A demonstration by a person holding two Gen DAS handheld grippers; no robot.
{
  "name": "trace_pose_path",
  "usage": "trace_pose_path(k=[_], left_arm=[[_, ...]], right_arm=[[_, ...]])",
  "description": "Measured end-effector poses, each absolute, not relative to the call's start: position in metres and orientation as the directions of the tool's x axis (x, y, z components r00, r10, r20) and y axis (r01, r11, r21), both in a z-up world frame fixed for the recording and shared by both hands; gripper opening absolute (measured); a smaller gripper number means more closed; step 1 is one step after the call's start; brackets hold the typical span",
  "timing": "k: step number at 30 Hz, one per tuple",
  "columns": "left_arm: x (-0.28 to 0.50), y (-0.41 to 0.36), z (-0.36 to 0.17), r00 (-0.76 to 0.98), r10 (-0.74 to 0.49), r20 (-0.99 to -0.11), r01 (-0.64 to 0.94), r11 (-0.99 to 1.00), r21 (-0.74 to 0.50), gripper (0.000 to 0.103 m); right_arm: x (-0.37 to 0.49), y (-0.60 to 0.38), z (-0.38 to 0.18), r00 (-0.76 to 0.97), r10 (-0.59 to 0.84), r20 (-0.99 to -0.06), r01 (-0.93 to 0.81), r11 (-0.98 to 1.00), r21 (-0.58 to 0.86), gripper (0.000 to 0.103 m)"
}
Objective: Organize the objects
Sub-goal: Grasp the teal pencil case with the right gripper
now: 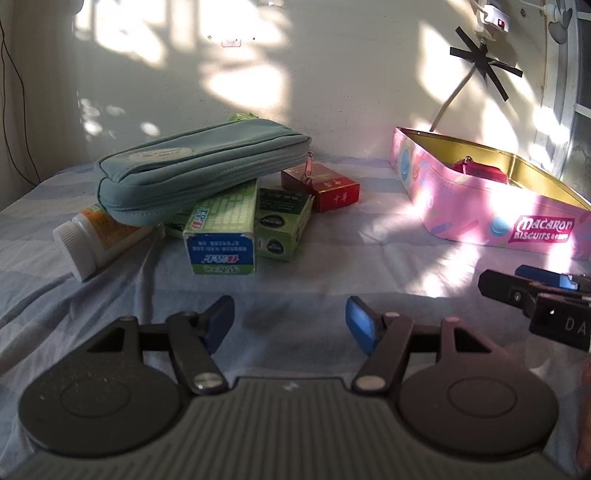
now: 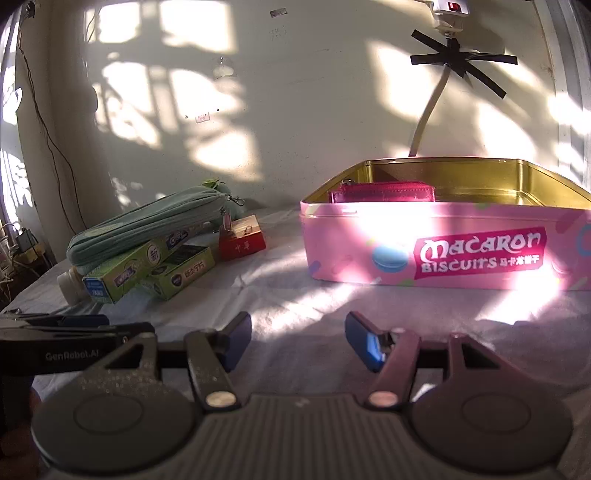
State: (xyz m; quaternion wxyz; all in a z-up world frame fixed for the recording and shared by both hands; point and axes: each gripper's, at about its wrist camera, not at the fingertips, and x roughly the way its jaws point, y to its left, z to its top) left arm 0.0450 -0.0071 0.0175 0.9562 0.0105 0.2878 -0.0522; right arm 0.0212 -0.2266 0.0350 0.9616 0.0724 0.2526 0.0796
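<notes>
A pink Macaron Biscuits tin (image 1: 480,206) (image 2: 443,254) stands open at the right with a magenta zip pouch (image 2: 384,192) (image 1: 480,171) inside. To the left lies a pile: a teal pencil case (image 1: 199,170) (image 2: 144,225) on top of a green toothpaste box (image 1: 221,229) (image 2: 129,269), a smaller green box (image 1: 284,225) (image 2: 181,273), a red box (image 1: 325,188) (image 2: 242,240) and a white bottle (image 1: 88,236) (image 2: 68,282) on its side. My left gripper (image 1: 290,325) is open and empty, short of the pile. My right gripper (image 2: 297,339) is open and empty in front of the tin.
A pale blue cloth (image 1: 332,266) covers the table. A white wall stands close behind, with a cable taped on by black strips (image 2: 461,59) and a power strip (image 2: 450,9) above the tin. The right gripper shows at the right edge of the left wrist view (image 1: 535,291).
</notes>
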Motion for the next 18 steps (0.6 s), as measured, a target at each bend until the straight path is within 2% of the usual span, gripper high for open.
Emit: trace_pose_path(k=[9, 11, 13, 18], left_arm=[[0.041, 0.054, 0.026, 0.867, -0.006, -0.499, -0.031, 0.997, -0.066, 0.073], [0.042, 0.074, 0.036, 0.876, 0.003, -0.481, -0.067, 0.991, -0.116, 0.073], [0.047, 0.097, 0.049, 0.884, -0.006, -0.467, -0.101, 0.974, -0.204, 0.08], [0.077, 0.127, 0.064, 0.872, -0.087, -0.481, -0.121, 0.915, -0.385, 0.085]], right_arm=[[0.041, -0.184, 0.041, 0.822, 0.289, -0.491, -0.239, 0.957, 0.163, 0.058], [0.051, -0.174, 0.049, 0.816, 0.328, -0.477, -0.283, 0.945, 0.166, 0.059], [0.064, -0.166, 0.06, 0.814, 0.362, -0.453, -0.312, 0.932, 0.185, 0.062], [0.142, -0.149, 0.088, 0.806, 0.422, -0.415, -0.328, 0.902, 0.28, 0.069]])
